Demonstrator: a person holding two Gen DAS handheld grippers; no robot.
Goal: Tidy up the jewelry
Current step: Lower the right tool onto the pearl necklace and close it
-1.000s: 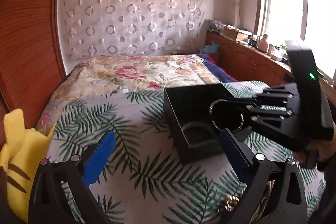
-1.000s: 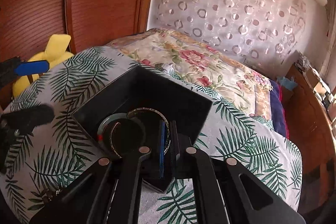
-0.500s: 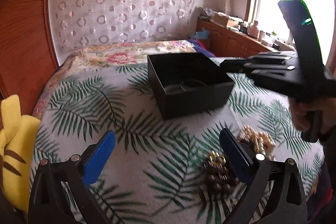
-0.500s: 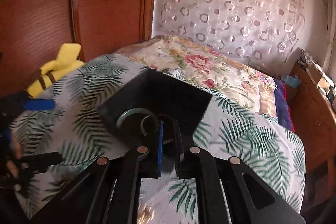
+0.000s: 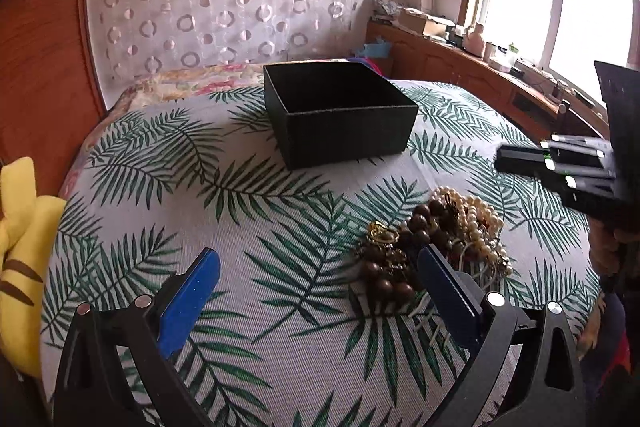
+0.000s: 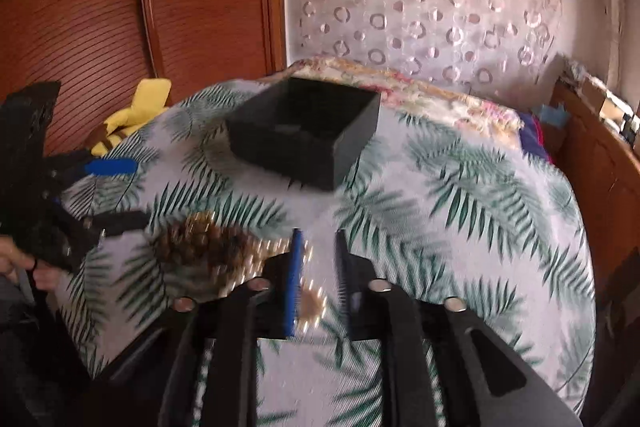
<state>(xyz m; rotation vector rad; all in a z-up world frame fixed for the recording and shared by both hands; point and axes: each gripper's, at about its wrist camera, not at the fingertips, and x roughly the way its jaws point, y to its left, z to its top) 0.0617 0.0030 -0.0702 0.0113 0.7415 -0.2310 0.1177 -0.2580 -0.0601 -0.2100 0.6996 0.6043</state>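
Note:
A black open box point(image 5: 340, 115) stands on the palm-leaf cloth, also in the right wrist view point(image 6: 304, 135). A heap of jewelry lies in front of it: brown wooden beads point(image 5: 404, 247), a pearl strand point(image 5: 476, 223) and a gold piece point(image 5: 382, 231). The heap also shows blurred in the right wrist view point(image 6: 216, 247). My left gripper point(image 5: 316, 295) is open and empty, its right finger beside the beads. My right gripper point(image 6: 318, 275) is slightly open and empty, above the pearls at the heap's right edge.
A yellow plush toy point(image 5: 20, 247) lies at the left edge of the bed. A wooden headboard point(image 6: 120, 7) rises at the left. A wooden cabinet point(image 5: 480, 75) with clutter runs under the window at right.
Both grippers have pulled back from the box toward the jewelry heap. The right gripper left a bangle in the box and its jaws have parted a little.

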